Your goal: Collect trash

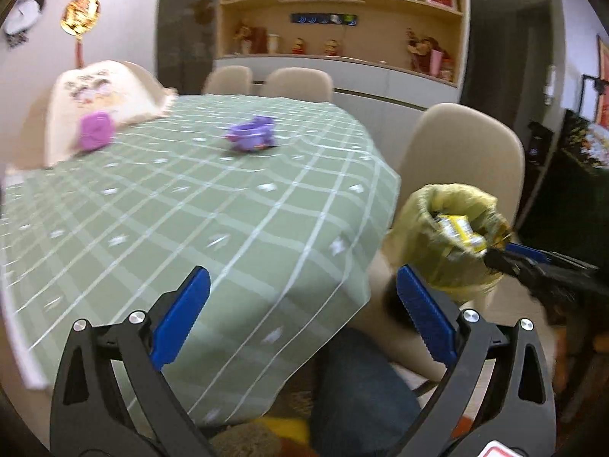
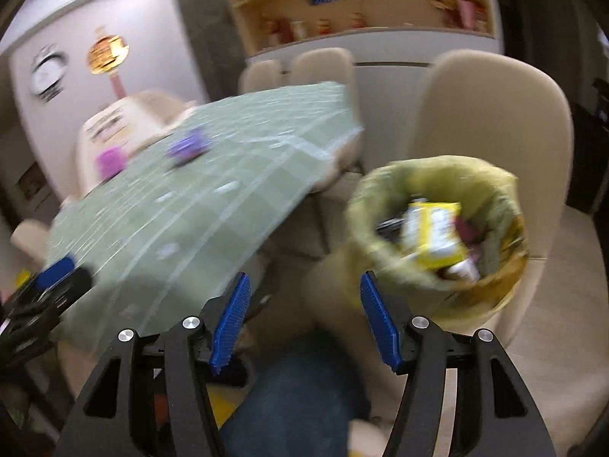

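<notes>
A trash bin lined with a yellow-green bag (image 2: 437,228) stands on a beige chair to the right of the table; it also shows in the left wrist view (image 1: 449,236). A yellow wrapper (image 2: 432,234) lies inside it. A crumpled purple wrapper (image 1: 253,137) lies on the green checked tablecloth (image 1: 190,209), blurred in the right wrist view (image 2: 188,146). My left gripper (image 1: 304,316) is open and empty over the table's near corner. My right gripper (image 2: 304,320) is open and empty, just left of the bin; it appears in the left wrist view (image 1: 506,257) at the bin's rim.
A purple lump (image 1: 95,133) sits by a cream embroidered cover (image 1: 102,95) at the table's far left. Beige chairs (image 1: 460,152) surround the table. Shelves with ornaments (image 1: 342,19) line the back wall. My blue-jeaned leg (image 2: 297,392) is below the grippers.
</notes>
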Available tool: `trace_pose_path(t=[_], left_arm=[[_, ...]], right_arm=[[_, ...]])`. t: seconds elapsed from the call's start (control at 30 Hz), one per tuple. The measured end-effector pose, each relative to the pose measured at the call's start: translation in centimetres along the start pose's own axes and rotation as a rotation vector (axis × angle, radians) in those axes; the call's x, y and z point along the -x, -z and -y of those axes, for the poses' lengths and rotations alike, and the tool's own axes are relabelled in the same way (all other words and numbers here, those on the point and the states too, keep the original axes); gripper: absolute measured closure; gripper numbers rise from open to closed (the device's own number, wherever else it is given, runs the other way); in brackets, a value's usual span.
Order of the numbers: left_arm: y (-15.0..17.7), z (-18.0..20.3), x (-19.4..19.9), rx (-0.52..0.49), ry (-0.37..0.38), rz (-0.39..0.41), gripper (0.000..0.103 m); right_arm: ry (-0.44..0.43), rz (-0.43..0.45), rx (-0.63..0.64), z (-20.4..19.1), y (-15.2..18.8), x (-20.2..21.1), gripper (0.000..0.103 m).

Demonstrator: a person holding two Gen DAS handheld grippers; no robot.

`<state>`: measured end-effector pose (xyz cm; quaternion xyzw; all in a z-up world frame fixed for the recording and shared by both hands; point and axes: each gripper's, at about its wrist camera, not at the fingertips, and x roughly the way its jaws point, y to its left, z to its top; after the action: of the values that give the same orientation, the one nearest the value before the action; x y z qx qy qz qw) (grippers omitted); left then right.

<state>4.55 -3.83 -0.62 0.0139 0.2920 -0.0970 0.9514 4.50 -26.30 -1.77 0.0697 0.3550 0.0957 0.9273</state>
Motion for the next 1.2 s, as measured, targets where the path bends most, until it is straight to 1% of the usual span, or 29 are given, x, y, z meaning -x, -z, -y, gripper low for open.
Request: trace_pose_path(t=[0.07, 0.13, 0.23, 0.3, 0.4, 0.47, 0.6, 0.8, 1.2], left_arm=[[1.3, -0.2, 1.7, -0.018, -0.071, 0.023, 0.009], [2.1, -0.3, 2.8, -0.024, -0.111, 0.039, 0.009], [2.6, -0.9, 4.1, -0.013, -0.129, 0.068, 0.009], [2.6, -1.2, 4.8, -0.008, -0.143, 0.085, 0.009], [2.6, -1.5, 5.0, 0.006, -0.138, 0.091, 0.009], [2.6, -1.7, 5.0, 0.017, -0.131, 0.080, 0.009], [2.6, -1.9, 5.1, 0.029, -0.129, 0.076, 0.009], [2.7, -1.6, 5.2, 0.019, -0.123, 0.080, 0.009], [2.6, -1.4, 5.4, 0.012, -0.119, 0.083, 0.009]], right_arm=[[0.016, 0.017, 0.062, -2.5, 1.2, 0.7, 0.046], [0.043, 0.040, 0.106, -4.4, 2.1, 1.3, 0.046], [0.049, 0.076, 0.101, -5.0, 2.4, 1.9, 0.046], [0.060, 0.115, 0.087, -5.3, 2.4, 2.4, 0.046], [0.057, 0.143, 0.063, -5.6, 2.5, 2.8, 0.046], [0.043, 0.132, 0.057, -6.0, 2.7, 2.8, 0.046], [0.041, 0.110, 0.071, -6.2, 3.0, 2.4, 0.046], [0.056, 0.140, 0.072, -6.2, 3.1, 2.8, 0.046], [0.053, 0.135, 0.073, -6.0, 3.2, 2.9, 0.046]])
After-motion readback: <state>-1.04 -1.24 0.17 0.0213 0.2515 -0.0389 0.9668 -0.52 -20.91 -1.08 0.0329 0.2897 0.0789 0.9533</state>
